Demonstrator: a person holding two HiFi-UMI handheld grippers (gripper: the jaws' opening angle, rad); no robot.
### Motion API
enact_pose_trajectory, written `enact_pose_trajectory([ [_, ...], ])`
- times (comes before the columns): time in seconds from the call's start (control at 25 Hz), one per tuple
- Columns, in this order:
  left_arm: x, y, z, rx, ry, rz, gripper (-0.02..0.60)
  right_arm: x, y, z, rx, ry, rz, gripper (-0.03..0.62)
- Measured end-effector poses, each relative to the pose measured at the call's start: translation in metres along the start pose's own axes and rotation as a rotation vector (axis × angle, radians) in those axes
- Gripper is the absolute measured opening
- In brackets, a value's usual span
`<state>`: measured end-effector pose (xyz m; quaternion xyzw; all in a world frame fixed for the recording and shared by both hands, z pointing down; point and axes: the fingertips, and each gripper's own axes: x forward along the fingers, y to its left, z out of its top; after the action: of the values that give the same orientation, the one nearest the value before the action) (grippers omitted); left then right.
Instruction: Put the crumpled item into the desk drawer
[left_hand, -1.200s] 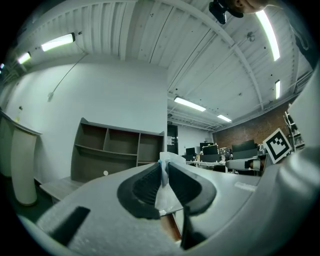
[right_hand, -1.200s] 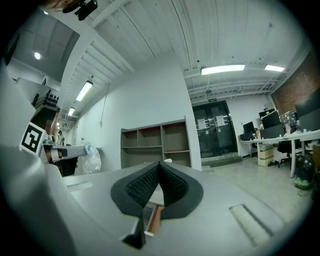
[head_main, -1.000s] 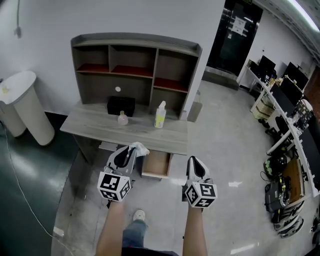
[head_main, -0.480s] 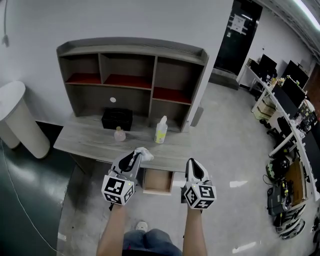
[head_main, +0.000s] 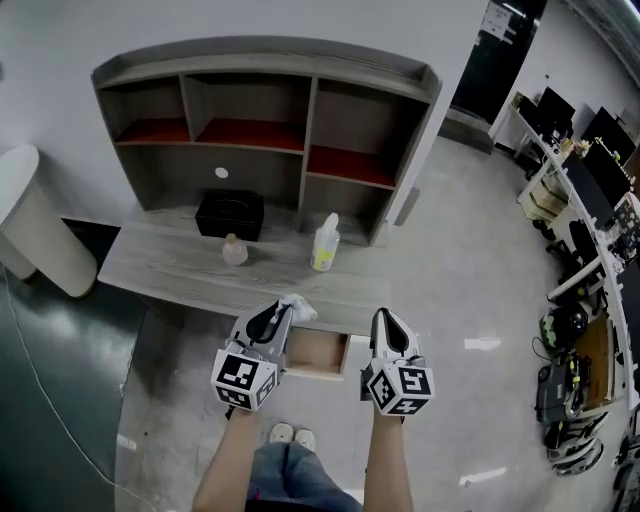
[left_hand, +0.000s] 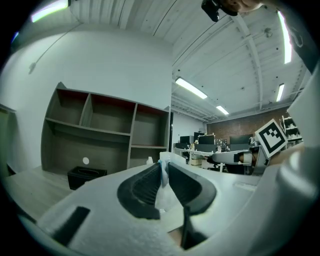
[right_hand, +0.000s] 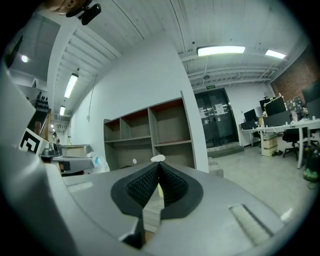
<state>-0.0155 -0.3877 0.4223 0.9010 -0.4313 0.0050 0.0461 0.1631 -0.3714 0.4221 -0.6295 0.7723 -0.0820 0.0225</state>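
My left gripper (head_main: 279, 317) is shut on a crumpled white item (head_main: 298, 308), which sticks out past its tips above the desk's front edge. In the left gripper view the crumpled white item (left_hand: 163, 187) is pinched between the black pads (left_hand: 142, 189). The open wooden drawer (head_main: 316, 353) sits under the desk (head_main: 170, 270), just right of and below the left gripper. My right gripper (head_main: 385, 325) hovers to the right of the drawer, its jaws shut with nothing between them; its pads (right_hand: 142, 187) meet in the right gripper view.
On the desk stand a black box (head_main: 230, 214), a small pink bottle (head_main: 234, 250) and a white-and-yellow pump bottle (head_main: 323, 243). A grey hutch with red-lined shelves (head_main: 265, 140) rises behind. A white bin (head_main: 35, 220) stands left. Office desks (head_main: 590, 200) lie far right. My shoes (head_main: 290, 436) show below.
The view has moved closer to the desk. Both grippers have advanced toward the drawer, the left still holding the crumpled item, which now reaches over the desk's front edge.
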Motion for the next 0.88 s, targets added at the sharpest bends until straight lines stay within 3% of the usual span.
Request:
enact_pose_trajectory([
  [0.24,0.014,-0.020,-0.072,-0.060,0.126,-0.007,0.052,0.001,-0.010,-0.059,0.042,0.096,0.018,0.011],
  [0.52,0.026,-0.043,-0.201,-0.156,0.301,0.035,0.052,-0.010,-0.019,-0.147,0.060,0.201,0.038,0.011],
  [0.72,0.059,-0.044,-0.289,-0.156,0.410,0.055,0.054,-0.015,-0.034,-0.204,0.087,0.242,0.028,0.011],
  [0.88,0.078,-0.041,-0.337,-0.180,0.490,0.068,0.080,-0.021,-0.045,-0.236,0.096,0.274,0.021,0.011],
])
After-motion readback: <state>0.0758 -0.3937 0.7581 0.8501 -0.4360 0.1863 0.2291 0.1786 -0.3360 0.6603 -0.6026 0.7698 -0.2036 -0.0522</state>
